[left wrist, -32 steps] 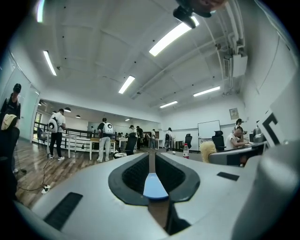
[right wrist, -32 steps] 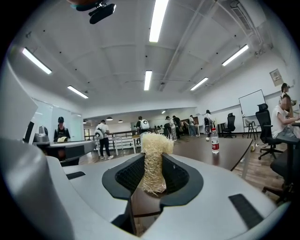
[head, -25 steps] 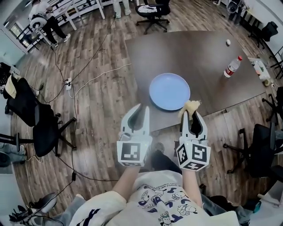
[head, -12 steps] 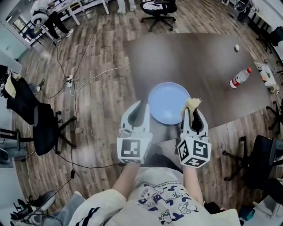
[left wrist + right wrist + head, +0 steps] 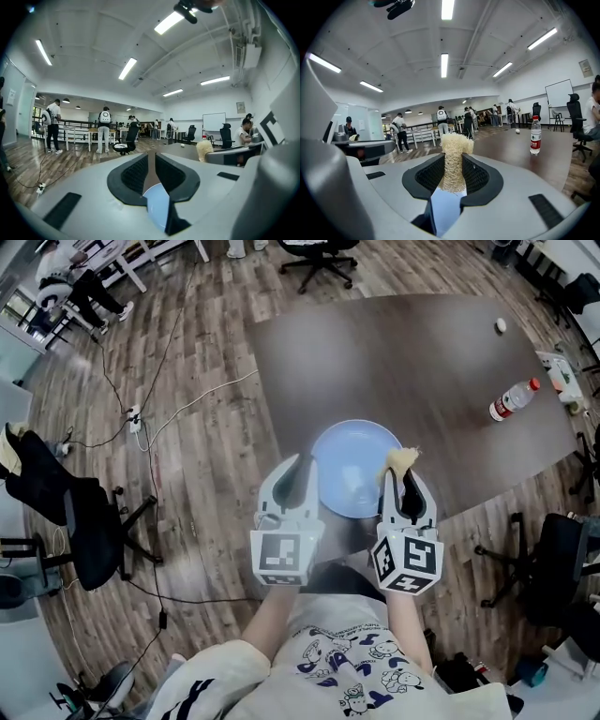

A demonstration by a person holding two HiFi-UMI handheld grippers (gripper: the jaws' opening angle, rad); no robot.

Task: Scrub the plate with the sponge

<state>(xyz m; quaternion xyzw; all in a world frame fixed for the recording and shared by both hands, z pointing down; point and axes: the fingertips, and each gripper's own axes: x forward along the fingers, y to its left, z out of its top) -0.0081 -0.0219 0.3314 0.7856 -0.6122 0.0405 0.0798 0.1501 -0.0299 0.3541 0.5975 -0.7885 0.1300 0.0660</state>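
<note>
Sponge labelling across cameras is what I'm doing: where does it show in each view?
Head view: sponge at the right gripper's tip, by the blue plate's right edge.
Left gripper view: sponge, a pale tuft right of centre.
Right gripper view: sponge dead centre, clamped between the jaws.
Shared landmark: the blue plate, below the jaws in both gripper views.

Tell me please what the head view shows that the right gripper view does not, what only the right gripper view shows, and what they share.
Only the head view: the person's printed shirt and the whole round plate. Only the right gripper view: the ceiling lights and a whiteboard. Both: the sponge clamped in the right claw, part of the plate, the water bottle and the dark table.
</note>
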